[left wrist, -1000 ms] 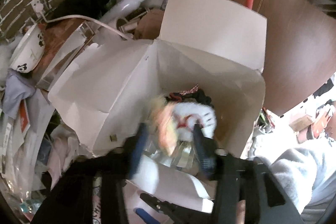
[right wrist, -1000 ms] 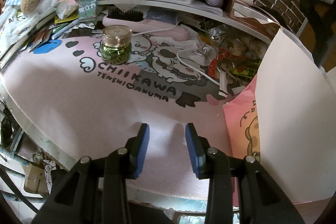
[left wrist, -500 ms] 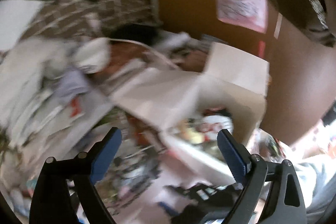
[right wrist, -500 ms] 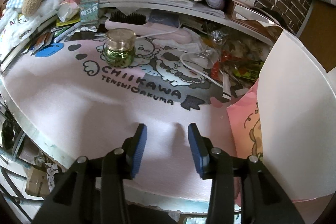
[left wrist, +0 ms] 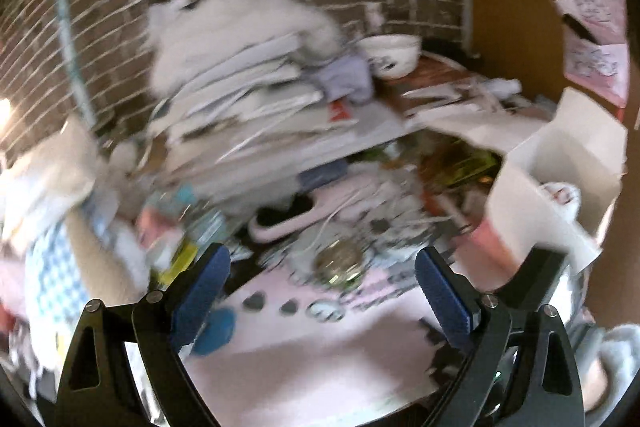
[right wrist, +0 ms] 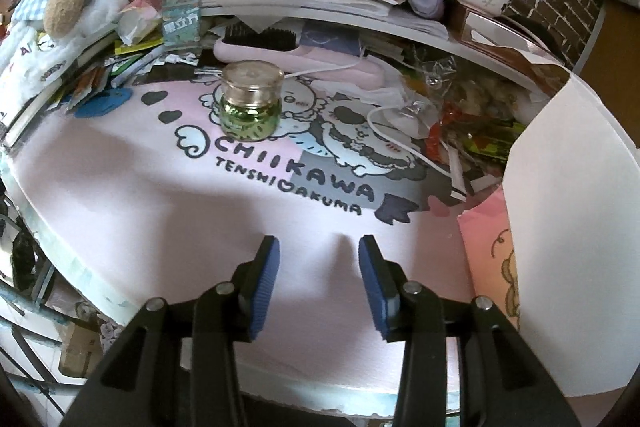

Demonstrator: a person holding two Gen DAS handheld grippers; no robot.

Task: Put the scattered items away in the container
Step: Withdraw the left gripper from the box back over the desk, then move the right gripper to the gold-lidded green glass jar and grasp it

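Left gripper (left wrist: 322,281) spread wide and empty in a blurred view showing inside one white box (left wrist: 560,163), right gripper (right wrist: 319,273) moderately parted, empty, facing one green jar (right wrist: 250,101) on pink mat (right wrist: 160,195).

Ahead of your right tongs, left of center, the gold-lidded green jar (right wrist: 250,101) stands upright; the white box (right wrist: 568,227) rises right.

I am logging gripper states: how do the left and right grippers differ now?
The left gripper has its jaws spread wide; the right gripper has them narrower, though open. The left's view is motion-blurred; the right's is sharp. Both have blue pads, hold nothing, and face the pink printed mat.
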